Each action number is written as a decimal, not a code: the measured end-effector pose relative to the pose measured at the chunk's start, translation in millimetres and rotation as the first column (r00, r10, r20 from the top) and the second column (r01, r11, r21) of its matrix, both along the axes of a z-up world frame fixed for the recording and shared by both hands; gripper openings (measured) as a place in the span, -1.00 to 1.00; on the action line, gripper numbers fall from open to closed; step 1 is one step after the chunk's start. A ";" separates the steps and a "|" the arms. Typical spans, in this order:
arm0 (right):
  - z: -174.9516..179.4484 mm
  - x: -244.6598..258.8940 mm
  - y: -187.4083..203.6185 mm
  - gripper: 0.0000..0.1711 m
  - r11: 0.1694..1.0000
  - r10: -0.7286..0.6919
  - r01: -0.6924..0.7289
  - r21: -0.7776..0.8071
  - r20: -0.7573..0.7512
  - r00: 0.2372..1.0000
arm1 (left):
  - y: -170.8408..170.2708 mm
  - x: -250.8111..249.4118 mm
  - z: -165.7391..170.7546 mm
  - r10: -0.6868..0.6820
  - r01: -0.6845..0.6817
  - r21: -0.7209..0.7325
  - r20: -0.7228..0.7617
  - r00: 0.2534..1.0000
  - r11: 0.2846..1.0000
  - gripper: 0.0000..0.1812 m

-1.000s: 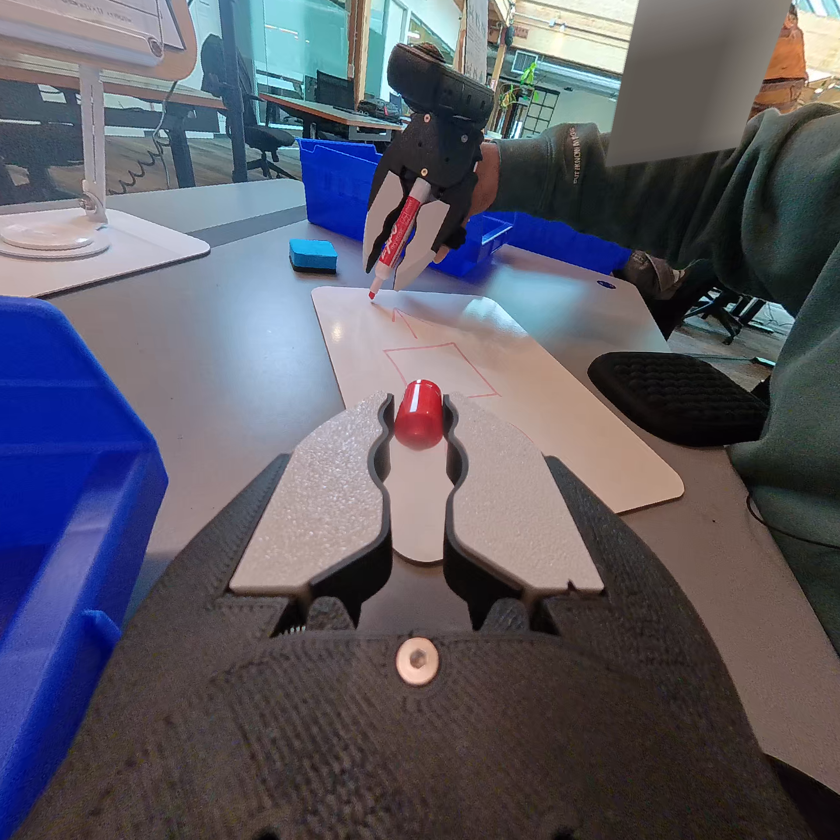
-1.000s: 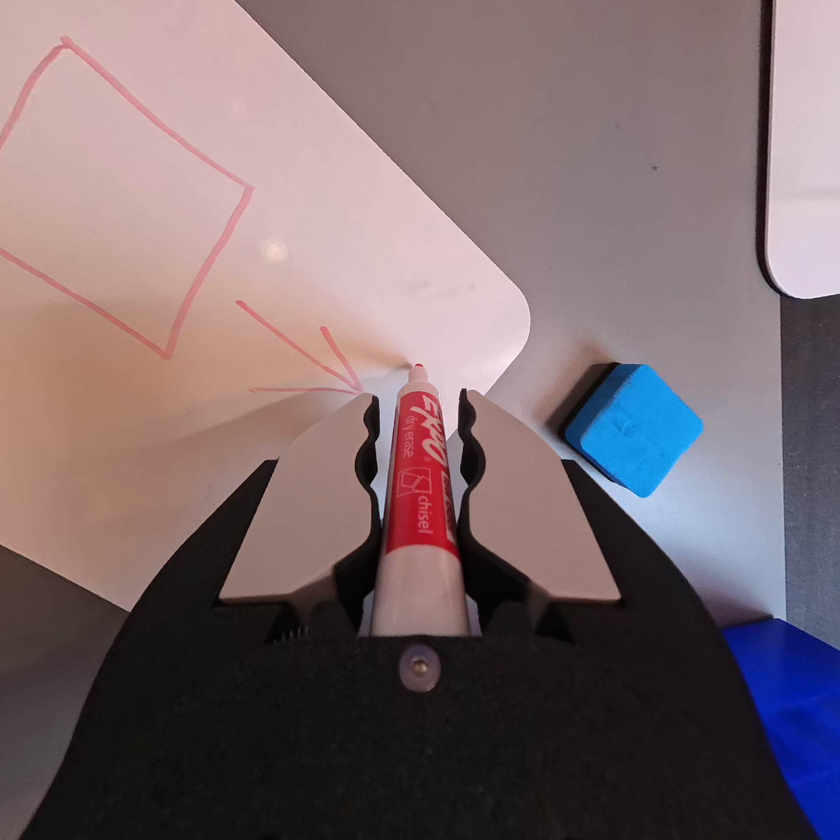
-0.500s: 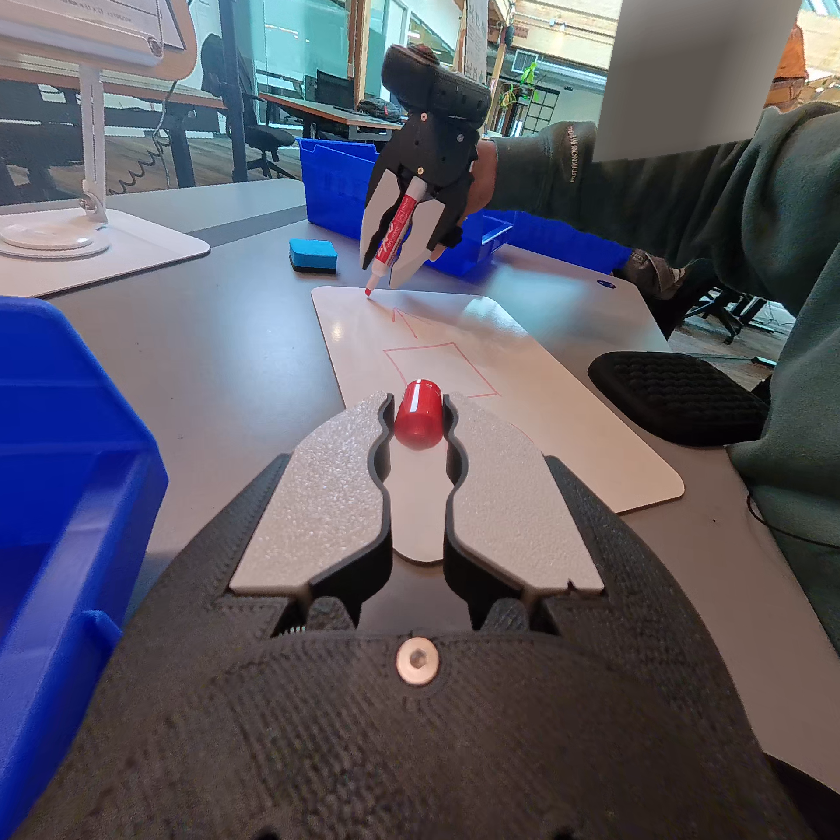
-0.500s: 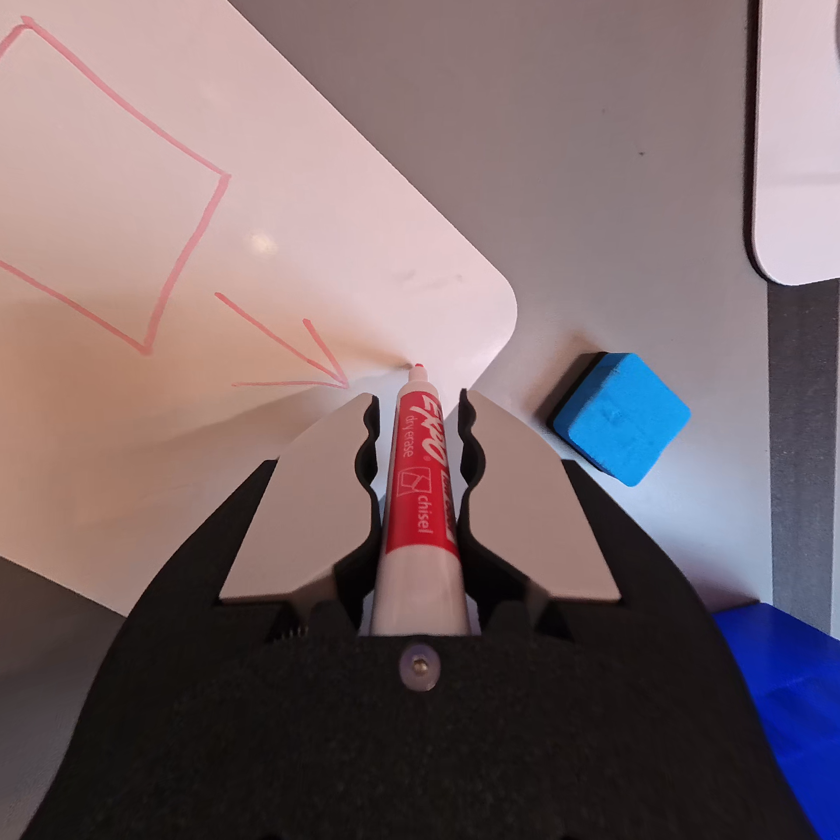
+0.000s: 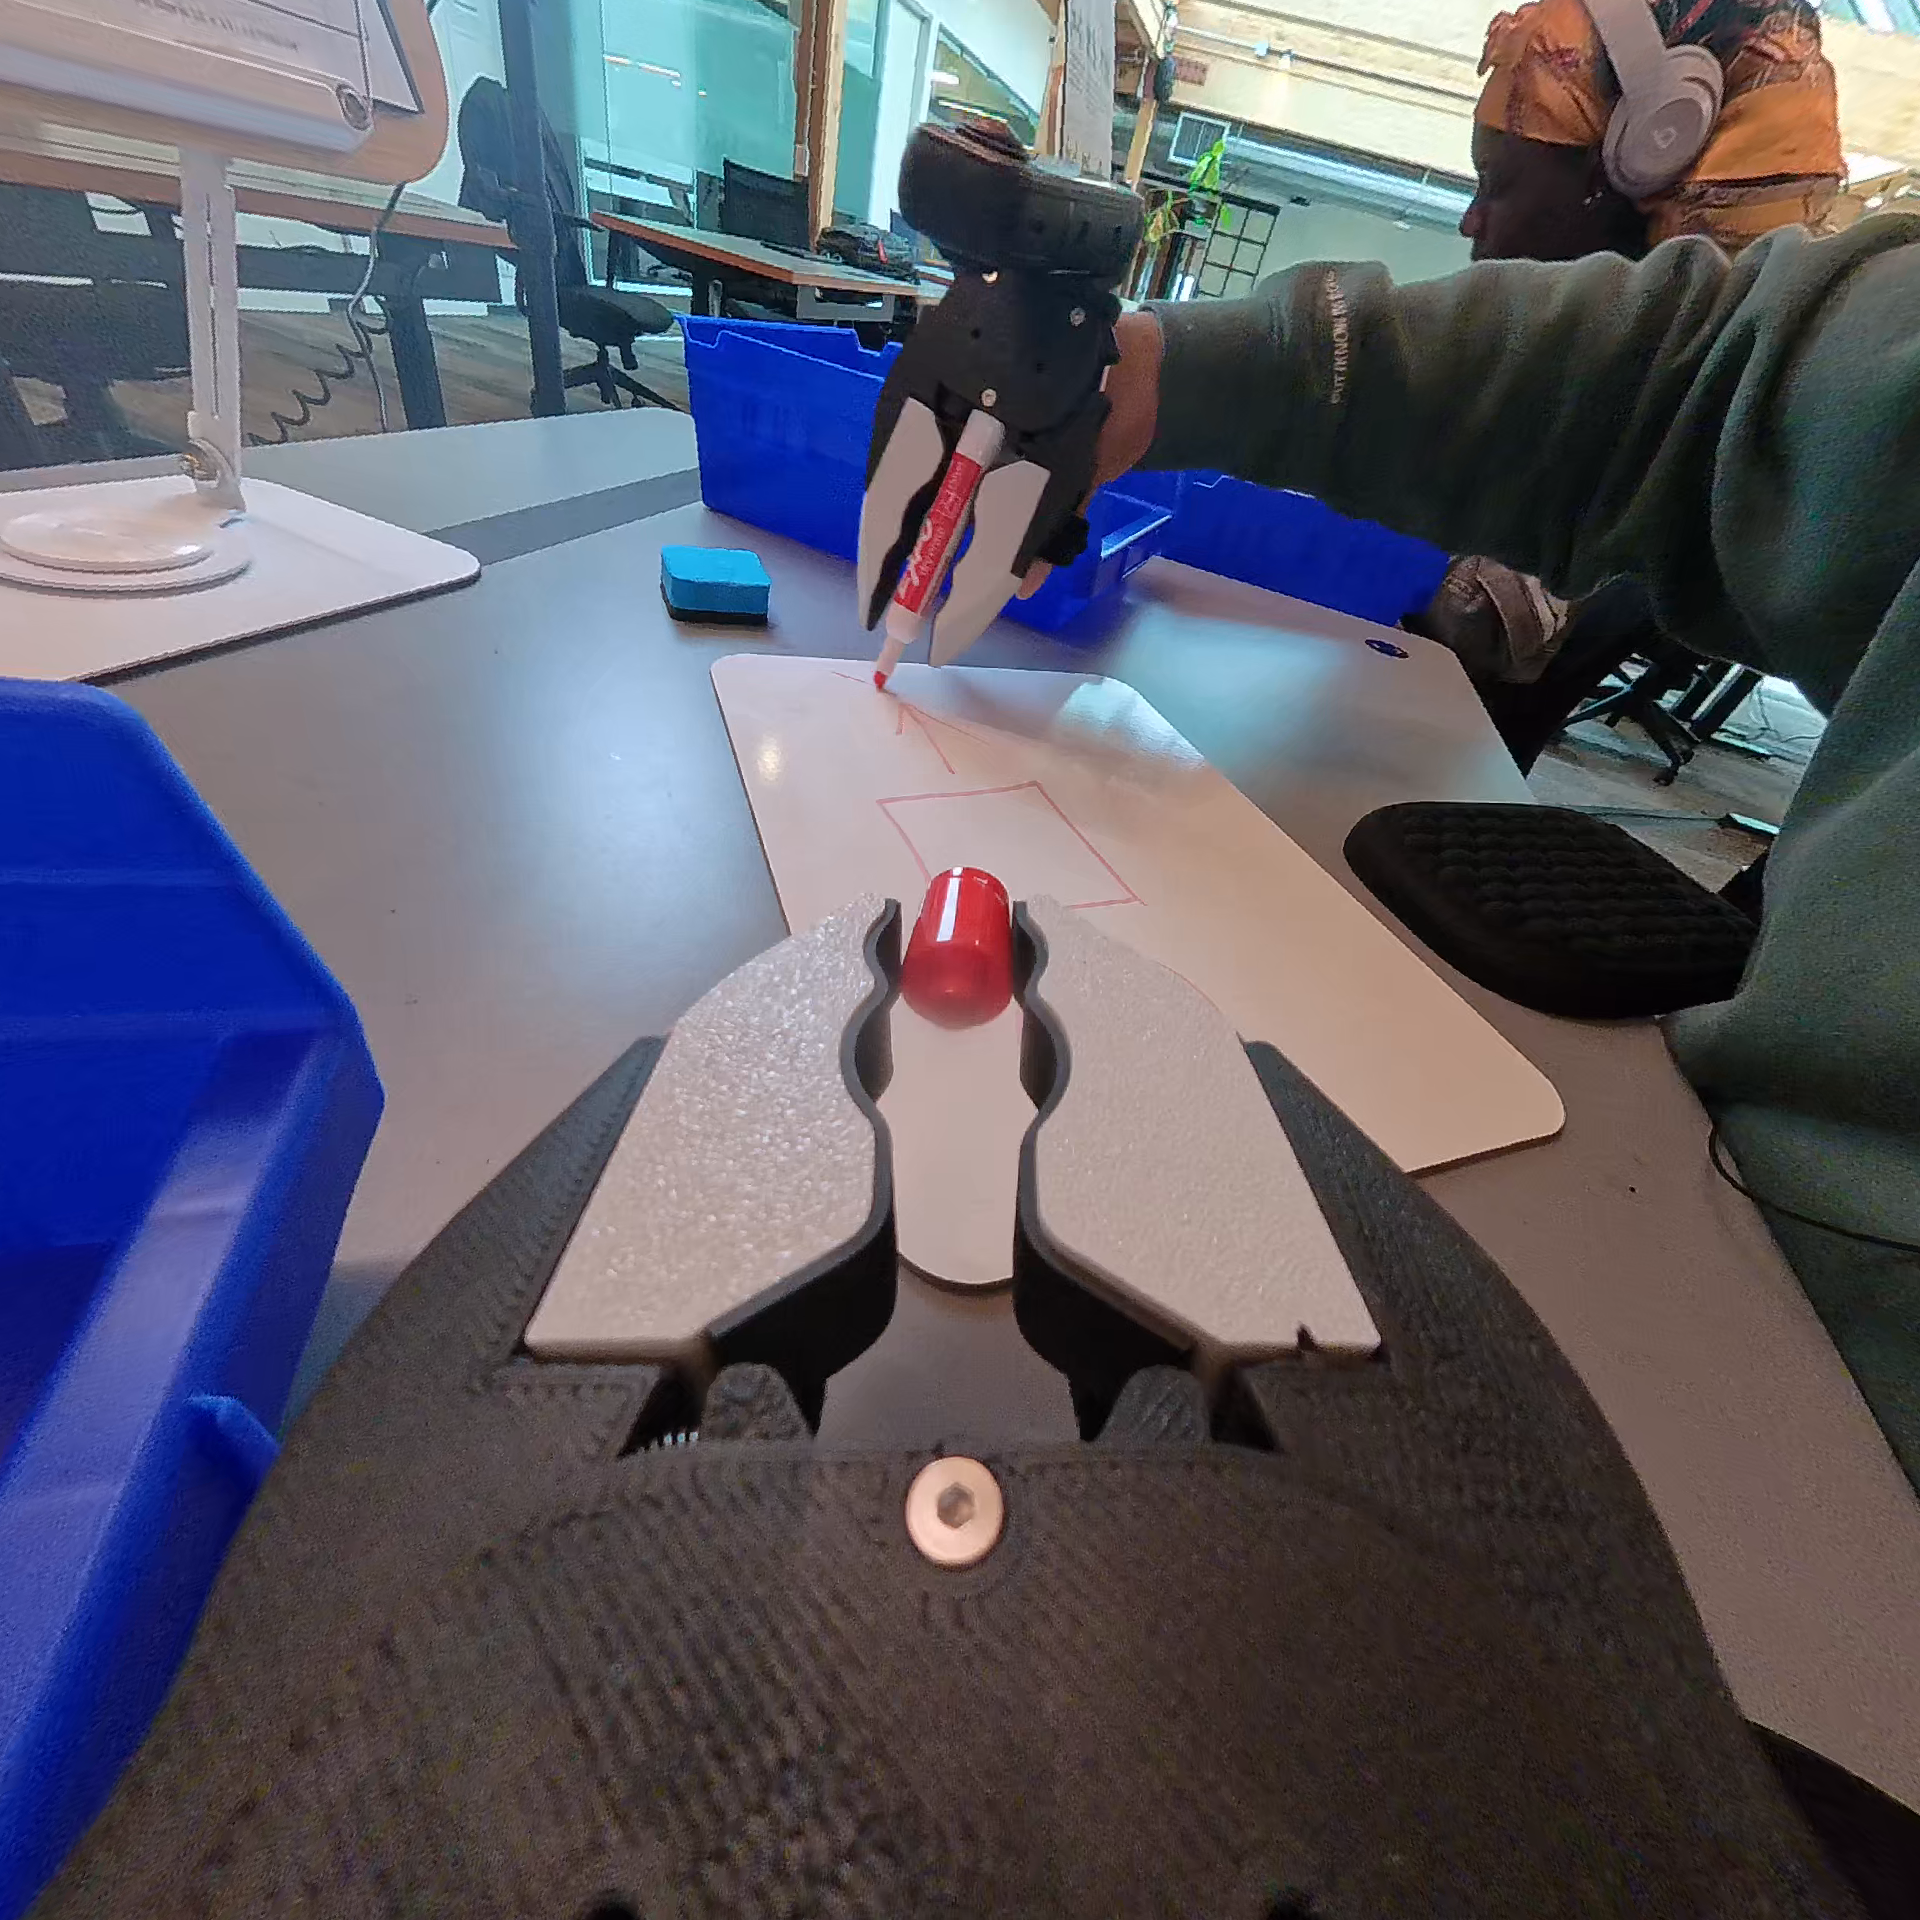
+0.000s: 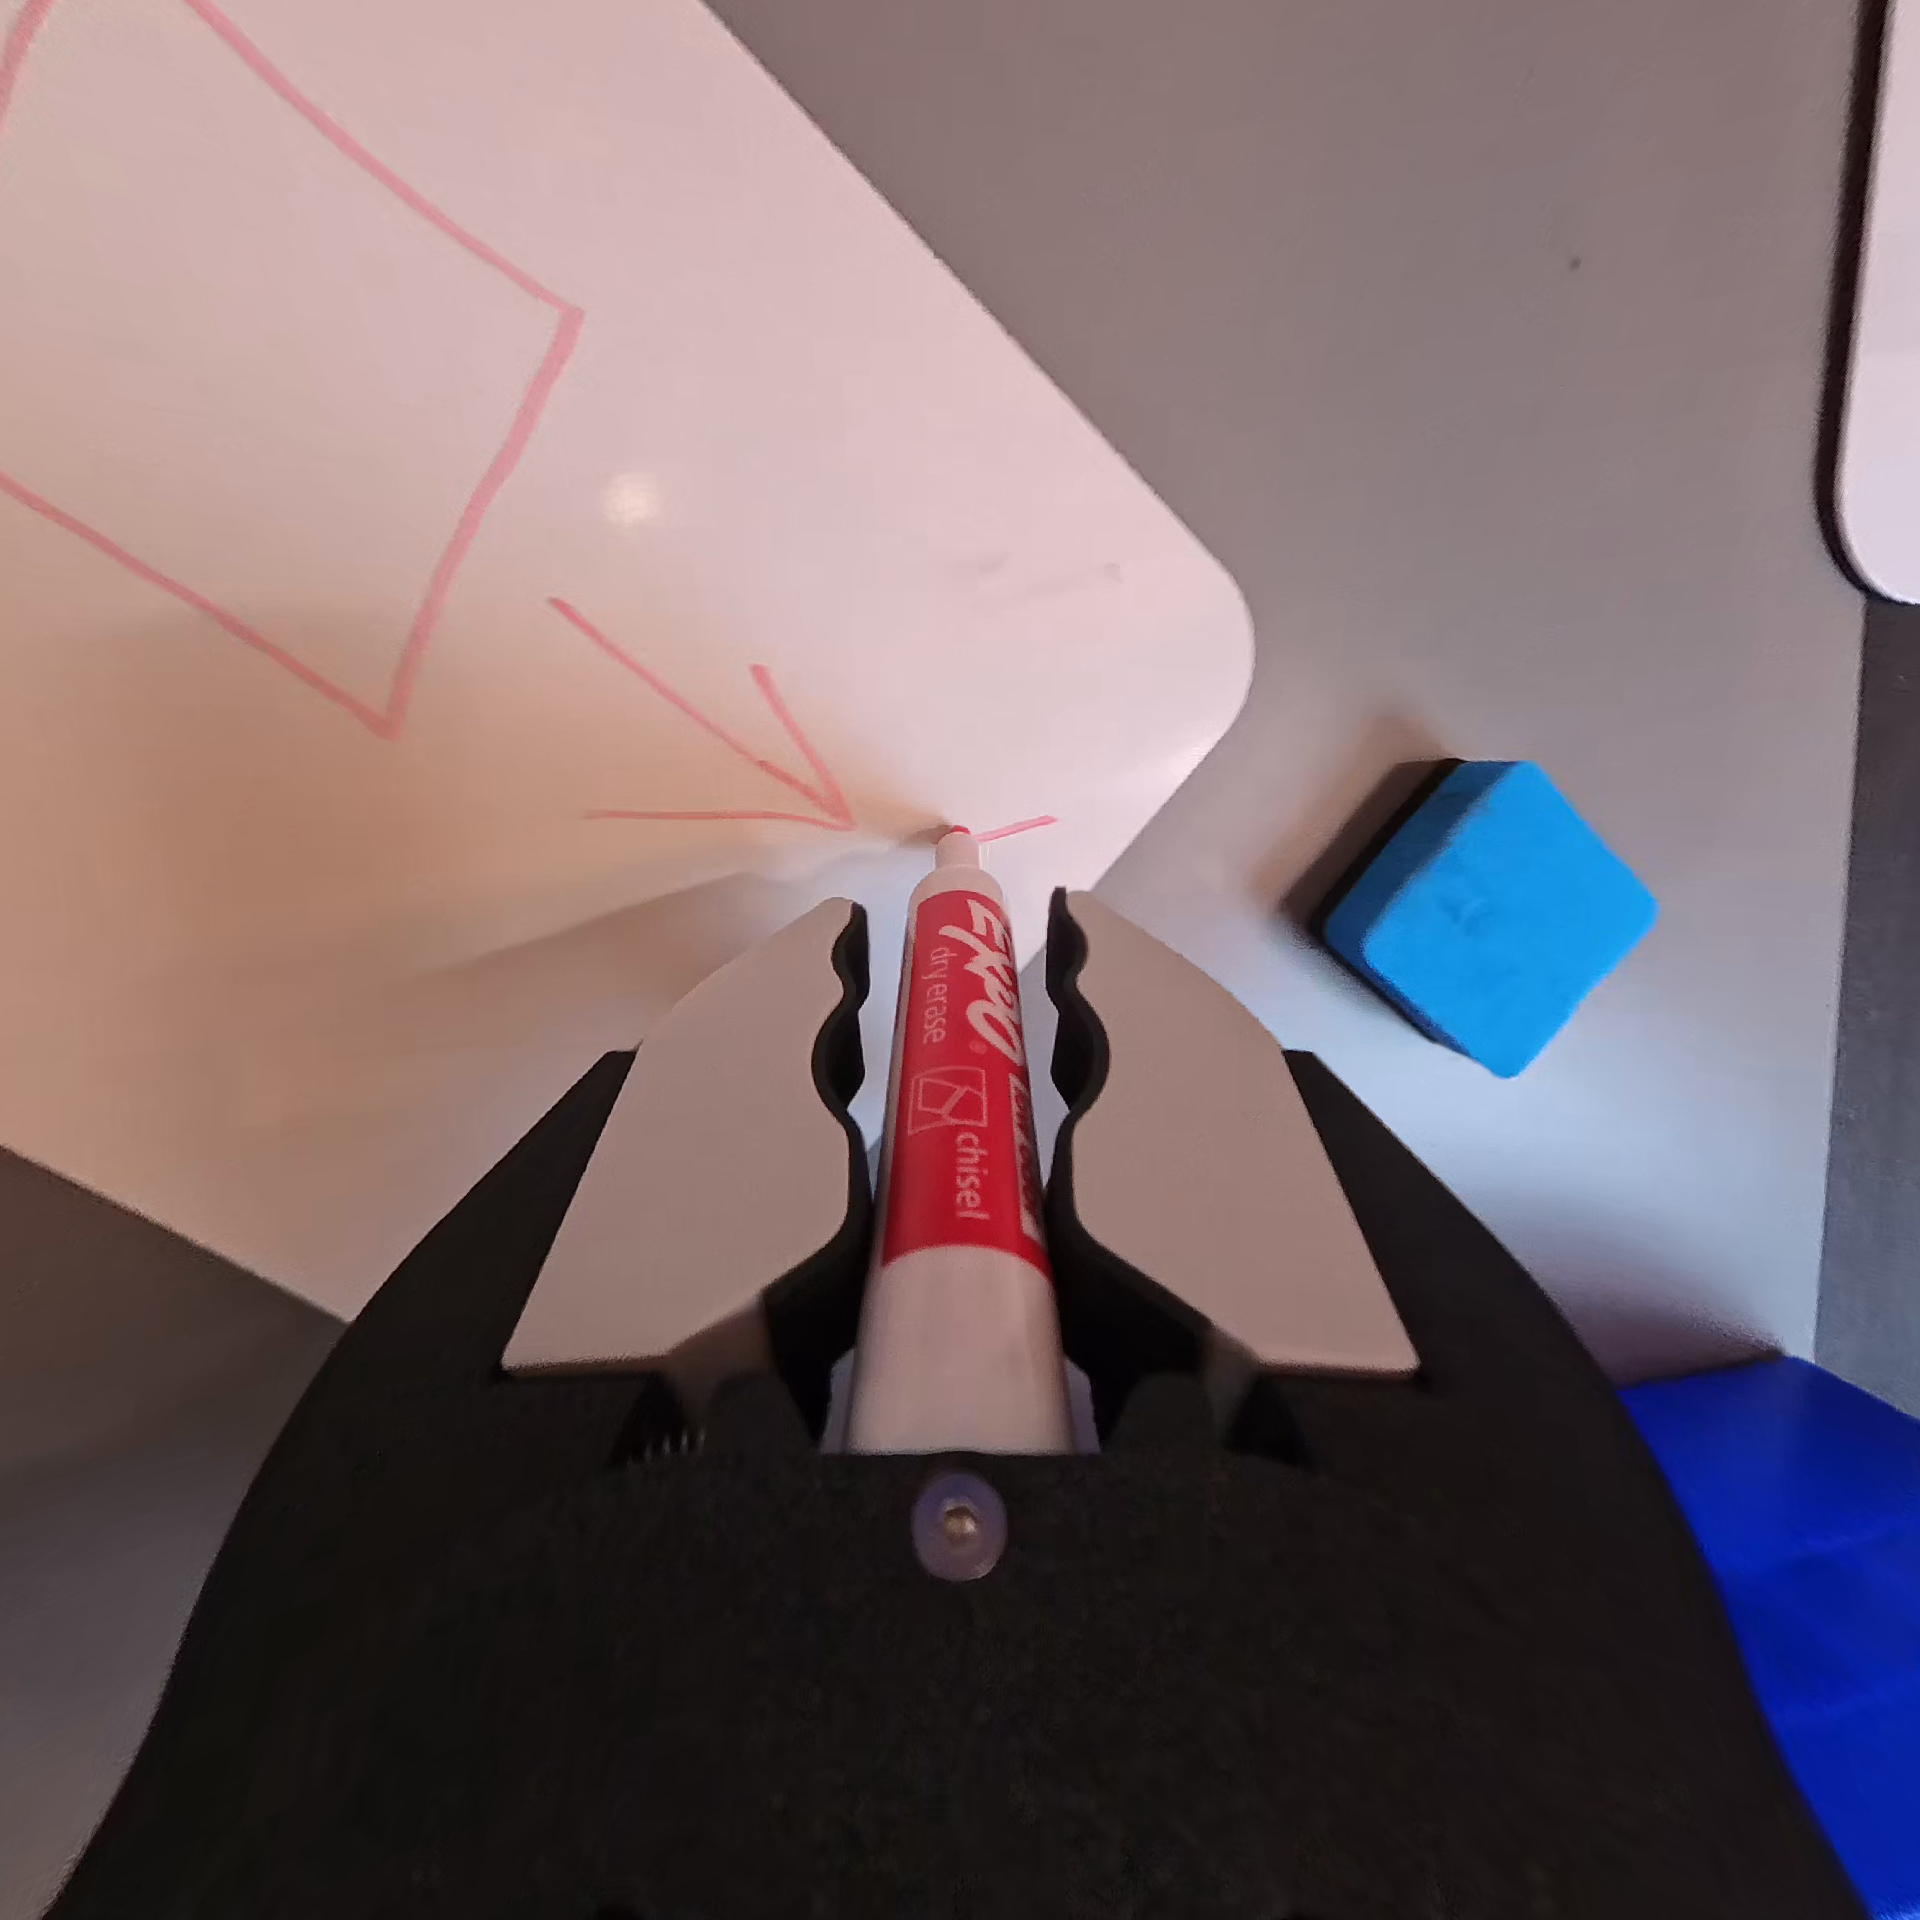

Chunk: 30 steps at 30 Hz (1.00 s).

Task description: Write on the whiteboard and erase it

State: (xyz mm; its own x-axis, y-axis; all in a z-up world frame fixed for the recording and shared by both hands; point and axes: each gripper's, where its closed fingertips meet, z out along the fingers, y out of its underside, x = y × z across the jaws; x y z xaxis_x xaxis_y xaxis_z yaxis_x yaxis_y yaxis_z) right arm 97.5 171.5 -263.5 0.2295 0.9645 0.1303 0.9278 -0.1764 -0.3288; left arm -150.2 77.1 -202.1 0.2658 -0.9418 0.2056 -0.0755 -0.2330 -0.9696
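Note:
A small whiteboard (image 5: 1226, 914) lies flat on the grey table, with a red square and arrow lines drawn on it; it also shows in the right wrist view (image 6: 727, 436). My right gripper (image 6: 956, 914) is shut on a red dry-erase marker (image 6: 961, 1091), tip touching the board near its far corner beside a short new stroke. It shows in the left wrist view too (image 5: 914, 649). My left gripper (image 5: 954, 920) is shut on the red marker cap (image 5: 956, 961), low over the board's near end. A blue eraser (image 6: 1486, 914) lies on the table past the corner.
A blue bin (image 5: 135, 1143) stands close at my left. More blue bins (image 5: 790, 416) stand behind the board. A white stand base (image 5: 135, 561) is far left. A black wrist pad (image 5: 1548, 904) lies right of the board. A person's green sleeve (image 5: 1558, 416) reaches in from the right. The blue eraser (image 6: 1486, 914) is closer to my right gripper, around 9 cm from its tips; the left tips are 35 cm off. It turns up in the left wrist view (image 5: 720, 568) as well.
The right gripper has drawn the marker tip a little to the right along the board's far end, leaving a short new red stroke. The left gripper has stayed still.

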 end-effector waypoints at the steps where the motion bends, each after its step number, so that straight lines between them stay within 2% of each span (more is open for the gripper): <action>1: 0.0 -0.1 -5.9 -0.61 1.000 0.007 -0.007 -0.011 0.003 1.000 | -0.1 0.0 -0.1 -0.001 0.001 0.000 -0.001 1.000 1.000 -0.78; 6: 0.2 -1.7 -37.5 -0.61 0.996 0.057 -0.056 -0.065 0.028 0.998 | -0.9 0.6 -0.4 -0.004 0.004 0.004 -0.004 1.000 1.000 -0.78; 8: 0.7 -2.1 -39.0 -0.61 0.997 0.063 -0.061 -0.053 0.039 0.997 | -1.4 0.9 -0.4 -0.005 0.005 0.004 -0.004 1.000 1.000 -0.78; 14: 8.6 -1.0 1.2 -0.61 0.999 -0.009 0.009 0.051 0.006 1.000 | -1.2 0.8 -0.5 -0.003 0.003 0.007 -0.007 1.000 1.000 -0.78; 17: 5.4 0.2 12.4 -0.61 0.999 -0.022 0.021 0.050 0.005 1.000 | -0.8 0.3 -0.3 -0.002 0.002 0.005 -0.004 1.000 1.000 -0.78; 30: -0.1 -0.5 17.7 -0.61 0.999 -0.007 0.005 0.049 0.032 0.999 | -0.3 0.1 -0.2 -0.006 0.006 -0.001 0.000 1.000 1.000 -0.78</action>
